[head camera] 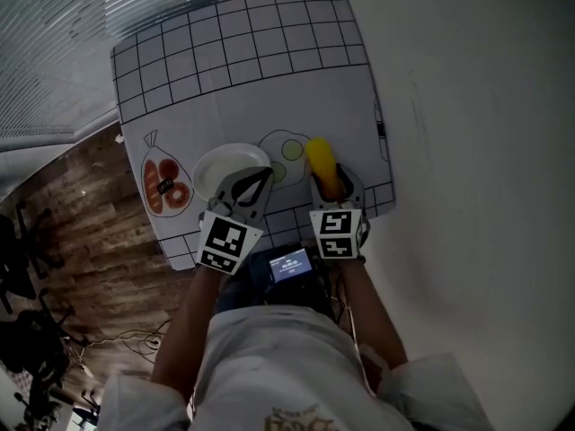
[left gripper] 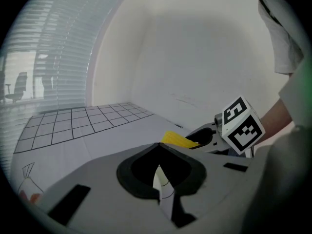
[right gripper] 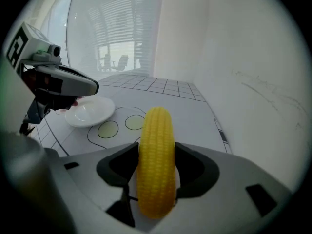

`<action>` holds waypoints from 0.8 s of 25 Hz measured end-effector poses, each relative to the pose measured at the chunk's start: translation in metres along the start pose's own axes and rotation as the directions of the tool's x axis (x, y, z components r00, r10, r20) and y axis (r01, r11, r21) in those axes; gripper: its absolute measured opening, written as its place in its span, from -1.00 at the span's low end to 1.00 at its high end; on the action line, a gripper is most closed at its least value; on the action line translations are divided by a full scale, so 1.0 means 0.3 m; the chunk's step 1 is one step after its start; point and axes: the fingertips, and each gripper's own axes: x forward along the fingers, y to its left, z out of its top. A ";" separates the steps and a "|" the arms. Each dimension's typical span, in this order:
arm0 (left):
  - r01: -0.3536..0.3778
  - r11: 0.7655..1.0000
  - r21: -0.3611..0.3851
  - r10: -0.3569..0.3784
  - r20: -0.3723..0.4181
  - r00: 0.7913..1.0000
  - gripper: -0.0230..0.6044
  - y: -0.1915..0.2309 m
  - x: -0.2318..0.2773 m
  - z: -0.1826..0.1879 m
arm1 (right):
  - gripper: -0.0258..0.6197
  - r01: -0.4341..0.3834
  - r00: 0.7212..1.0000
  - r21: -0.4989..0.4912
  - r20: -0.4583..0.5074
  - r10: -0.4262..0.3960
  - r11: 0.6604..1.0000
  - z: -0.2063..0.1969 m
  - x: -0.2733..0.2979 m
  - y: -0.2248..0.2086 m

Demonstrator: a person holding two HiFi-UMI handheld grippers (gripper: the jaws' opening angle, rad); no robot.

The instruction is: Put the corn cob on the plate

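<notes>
Corn cob (right gripper: 156,130) lies lengthwise between the released, parted jaws of the right gripper (right gripper: 157,149), beside the plate (right gripper: 90,110); left gripper (left gripper: 158,150) clenched, empty.

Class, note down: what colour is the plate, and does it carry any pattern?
The plate is plain white, with no pattern. It shows best in the right gripper view.

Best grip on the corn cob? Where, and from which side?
Mid-length, jaws across the rounded flanks of the cob, coming from its near end with the right gripper: it points straight away, round and even in width, and already lies lengthwise between those jaws.
</notes>
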 end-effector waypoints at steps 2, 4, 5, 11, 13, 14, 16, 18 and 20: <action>-0.002 1.000 -0.004 0.002 -0.002 1.000 -0.90 0.000 -0.009 -0.009 | -0.19 0.000 1.000 -0.005 -0.007 0.000 1.000 -0.004 0.007 0.001; -0.004 1.000 -0.008 0.004 -0.005 1.000 -0.90 0.004 -0.016 -0.018 | -0.17 -0.003 1.000 0.003 -0.023 0.003 1.000 -0.006 0.018 0.001; -0.005 1.000 -0.009 0.005 -0.006 1.000 -0.90 0.006 -0.020 -0.021 | -0.16 -0.009 0.999 0.014 -0.032 0.010 1.000 -0.009 0.025 0.001; -0.011 1.000 -0.013 0.011 -0.010 1.000 -0.90 0.014 -0.044 -0.030 | -0.15 -0.074 0.996 0.101 -0.033 0.078 0.992 -0.022 0.041 -0.006; -0.015 1.000 -0.011 0.015 -0.012 1.000 -0.90 0.021 -0.049 -0.034 | -0.14 -0.086 0.995 0.106 -0.038 0.091 0.991 -0.025 0.045 -0.008; -0.016 1.000 -0.008 0.016 -0.014 1.000 -0.90 0.024 -0.053 -0.034 | -0.14 -0.091 0.995 0.108 -0.042 0.096 0.990 -0.026 0.047 -0.007; -0.017 1.000 0.000 0.017 -0.014 1.000 -0.90 0.026 -0.063 -0.028 | -0.14 -0.094 0.994 0.112 -0.043 0.099 0.989 -0.026 0.048 -0.006; -0.023 1.000 0.000 0.023 -0.007 1.000 -0.90 0.027 -0.076 -0.016 | -0.14 -0.102 0.993 0.128 -0.047 0.109 0.987 -0.029 0.045 -0.009; -0.036 0.999 -0.012 0.036 0.008 0.999 -0.90 0.035 -0.089 -0.002 | -0.14 -0.117 0.991 0.160 -0.044 0.125 0.980 -0.030 0.039 -0.009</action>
